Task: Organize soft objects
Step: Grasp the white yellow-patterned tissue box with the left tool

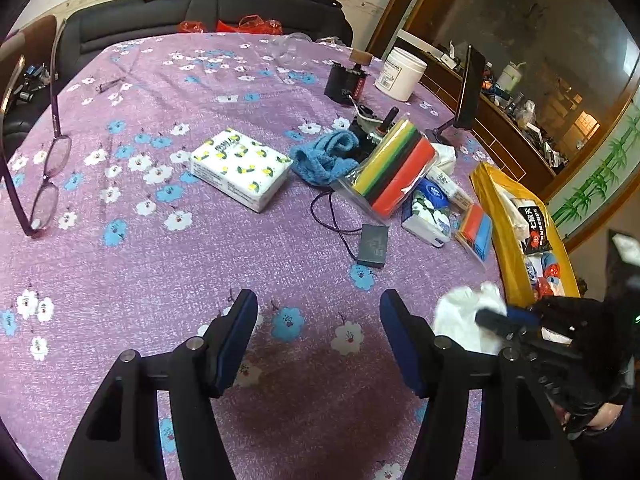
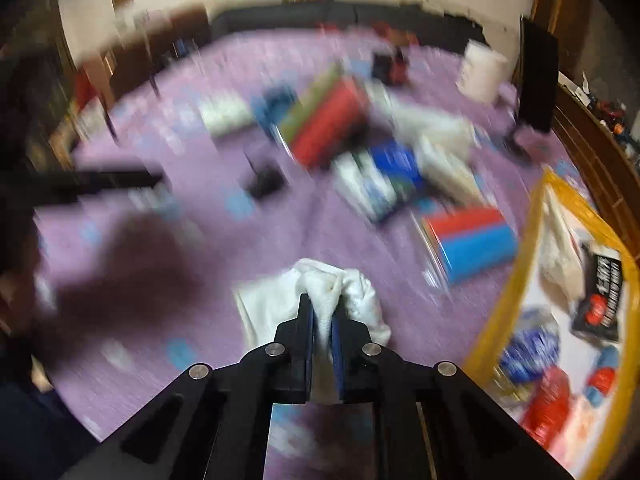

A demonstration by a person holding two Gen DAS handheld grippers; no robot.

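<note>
Organizing soft objects, pick-up step. The right gripper (image 2: 322,312) has its jaws pinched on a fold of the white cloth (image 2: 352,292), which lies bunched on the near right of the purple floral tablecloth (image 1: 160,264), just left of the yellow bag (image 2: 516,280) already holding soft items. The left gripper (image 1: 318,312) hovers with jaws moderately wide and empty over bare tablecloth. Judged next: lift the cloth clear and carry it right into the bag; its limp folds may trail and catch the rim.
</note>
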